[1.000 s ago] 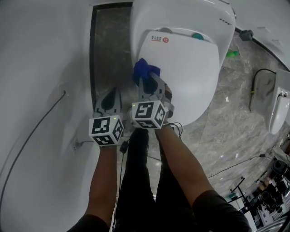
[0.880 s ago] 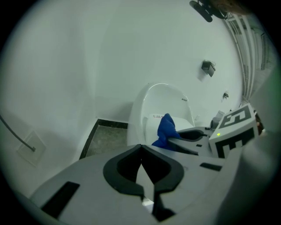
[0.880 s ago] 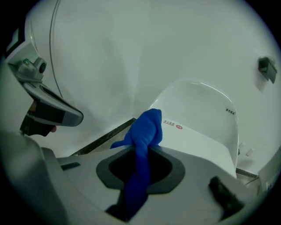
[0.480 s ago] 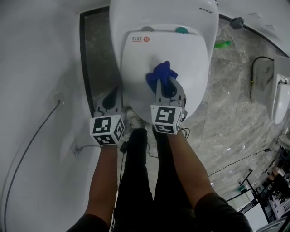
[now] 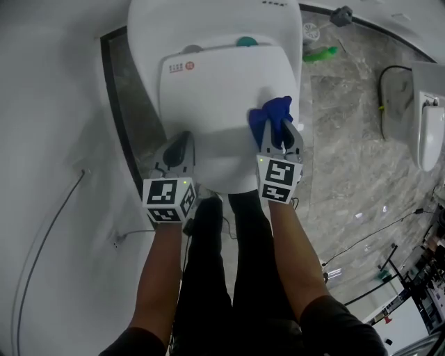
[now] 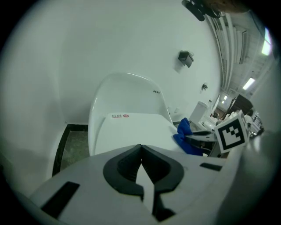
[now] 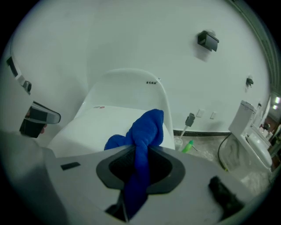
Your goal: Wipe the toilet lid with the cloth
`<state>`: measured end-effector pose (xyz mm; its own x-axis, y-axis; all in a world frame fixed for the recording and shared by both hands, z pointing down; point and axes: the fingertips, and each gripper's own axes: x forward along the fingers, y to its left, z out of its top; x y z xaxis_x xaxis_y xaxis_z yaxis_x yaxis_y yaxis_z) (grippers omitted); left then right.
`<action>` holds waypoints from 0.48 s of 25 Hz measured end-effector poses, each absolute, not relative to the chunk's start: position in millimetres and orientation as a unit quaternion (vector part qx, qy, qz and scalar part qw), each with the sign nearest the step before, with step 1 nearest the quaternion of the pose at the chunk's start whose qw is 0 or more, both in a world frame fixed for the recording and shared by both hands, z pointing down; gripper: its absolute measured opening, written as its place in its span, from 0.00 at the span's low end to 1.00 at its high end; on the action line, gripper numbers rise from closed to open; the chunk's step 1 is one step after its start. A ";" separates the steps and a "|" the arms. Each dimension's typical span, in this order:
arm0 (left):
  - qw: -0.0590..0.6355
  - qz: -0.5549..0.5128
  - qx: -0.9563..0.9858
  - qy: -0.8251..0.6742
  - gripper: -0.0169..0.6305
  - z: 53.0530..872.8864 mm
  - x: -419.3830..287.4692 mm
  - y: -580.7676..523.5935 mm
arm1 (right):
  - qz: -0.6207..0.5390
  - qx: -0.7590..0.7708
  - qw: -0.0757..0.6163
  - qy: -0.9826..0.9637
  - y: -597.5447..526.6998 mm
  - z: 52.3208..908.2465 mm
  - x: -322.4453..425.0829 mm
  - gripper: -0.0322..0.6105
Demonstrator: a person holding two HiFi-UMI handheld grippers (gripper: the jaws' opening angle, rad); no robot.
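The right gripper (image 5: 280, 138) has its jaws clamped on the blue cloth (image 7: 147, 127); a twisted fold runs down between the pads and the bunched rest bulges out past the tips; the bunch sits on the right part of the closed white toilet lid (image 5: 215, 90), close to its right edge. The left gripper (image 5: 179, 147) has its jaws pressed together with nothing between them; it hangs at the lid's front left corner, well apart from the cloth. Both point downward from the person's bare forearms. Behind the lid rises the white tank (image 5: 208, 21); a green bottle (image 5: 320, 53) lies on the grey marbled floor (image 5: 348, 160) to the right; a second white toilet (image 5: 427, 118) stands at the far right.
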<state>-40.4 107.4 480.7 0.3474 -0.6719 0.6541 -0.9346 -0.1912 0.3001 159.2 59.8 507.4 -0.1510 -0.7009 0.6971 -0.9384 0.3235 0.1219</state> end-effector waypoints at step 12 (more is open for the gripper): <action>0.355 0.193 0.747 -0.528 0.04 490.6 -23.3 117.2 | 0.195 0.623 0.345 -0.675 63.4 528.6 249.0 0.15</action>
<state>-23.3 117.2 490.6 0.3670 -0.6520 0.6634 -0.9263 -0.1904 0.3253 249.0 63.4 528.6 0.0141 -0.7062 0.7079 -0.9749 0.1477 0.1667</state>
